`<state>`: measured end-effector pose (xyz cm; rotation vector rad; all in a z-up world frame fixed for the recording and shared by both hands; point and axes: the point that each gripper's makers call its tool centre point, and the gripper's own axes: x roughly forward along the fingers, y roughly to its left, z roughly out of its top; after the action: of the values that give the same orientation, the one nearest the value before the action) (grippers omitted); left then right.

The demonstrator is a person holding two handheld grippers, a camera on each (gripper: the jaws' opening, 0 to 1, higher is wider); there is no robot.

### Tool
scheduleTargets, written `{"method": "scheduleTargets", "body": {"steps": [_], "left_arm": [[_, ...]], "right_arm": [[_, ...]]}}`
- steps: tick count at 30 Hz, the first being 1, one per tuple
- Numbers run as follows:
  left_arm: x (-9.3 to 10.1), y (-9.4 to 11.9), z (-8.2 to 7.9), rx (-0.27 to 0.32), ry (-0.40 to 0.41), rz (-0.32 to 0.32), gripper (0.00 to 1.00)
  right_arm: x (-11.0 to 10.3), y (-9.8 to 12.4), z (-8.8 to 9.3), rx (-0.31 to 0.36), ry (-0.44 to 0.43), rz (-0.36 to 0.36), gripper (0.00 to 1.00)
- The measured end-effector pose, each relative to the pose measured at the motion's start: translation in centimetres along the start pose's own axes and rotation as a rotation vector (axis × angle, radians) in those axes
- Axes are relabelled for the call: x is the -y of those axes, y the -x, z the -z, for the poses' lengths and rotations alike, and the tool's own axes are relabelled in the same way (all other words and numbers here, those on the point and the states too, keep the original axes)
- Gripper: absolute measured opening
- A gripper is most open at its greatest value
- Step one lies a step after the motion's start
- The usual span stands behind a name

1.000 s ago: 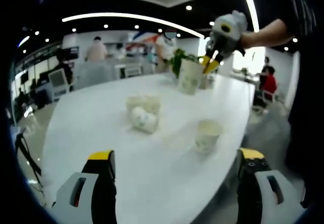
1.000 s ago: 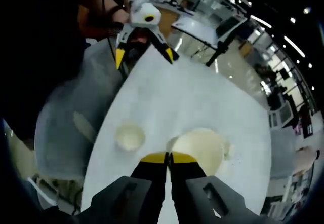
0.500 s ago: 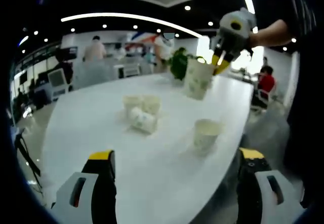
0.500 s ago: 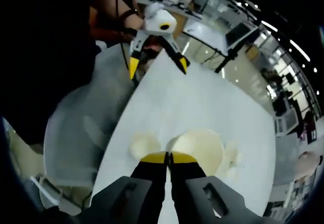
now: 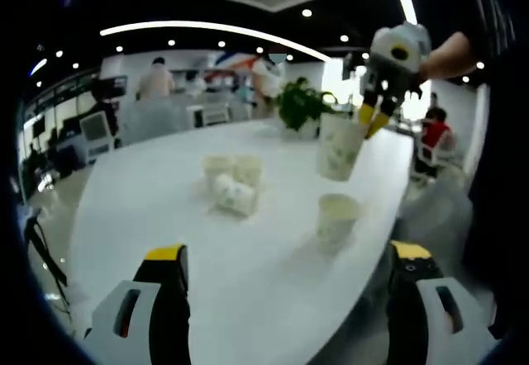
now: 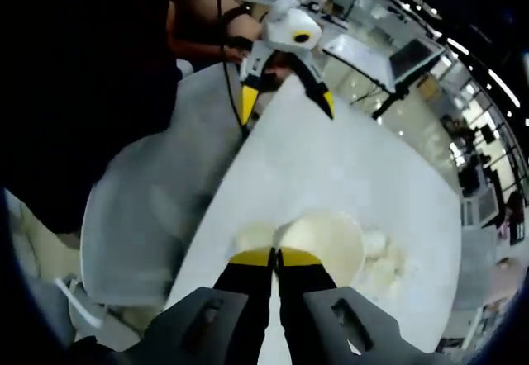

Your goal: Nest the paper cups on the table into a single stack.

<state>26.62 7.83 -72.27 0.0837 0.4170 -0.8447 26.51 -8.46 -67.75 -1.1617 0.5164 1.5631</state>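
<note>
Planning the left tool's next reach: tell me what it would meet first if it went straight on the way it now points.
Likely the bare white table first, since the open left tool points low across it. Beyond lie the upright paper cup and the cluster of cups, but depth is unclear.

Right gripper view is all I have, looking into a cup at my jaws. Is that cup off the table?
Observer: Yes. The left gripper view shows the held cup in the air, with the right gripper pinching its rim.
Operator: Where's the target?
Observer: A single cup stands upright on the table, below the held cup in that view.
Operator: Any others?
Observer: A cluster of cups sits further left in that view, and one of them lies on its side.
</note>
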Motion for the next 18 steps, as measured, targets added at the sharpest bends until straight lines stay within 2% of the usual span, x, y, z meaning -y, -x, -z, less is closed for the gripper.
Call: {"method": "scheduleTargets", "body": {"steps": [9,18], "left_arm": [[0.0,0.1,0.3,-0.004,0.004,-0.001,0.99],[-0.2,0.2,0.4,-0.01,0.005,-0.007,0.99]], "right_arm": [[-1.4,-1.7,0.2,-0.009,0.004,-0.042,0.0],[-2.0,-3.4,1.0,-0.031,0.006,-0.058,0.0]]}}
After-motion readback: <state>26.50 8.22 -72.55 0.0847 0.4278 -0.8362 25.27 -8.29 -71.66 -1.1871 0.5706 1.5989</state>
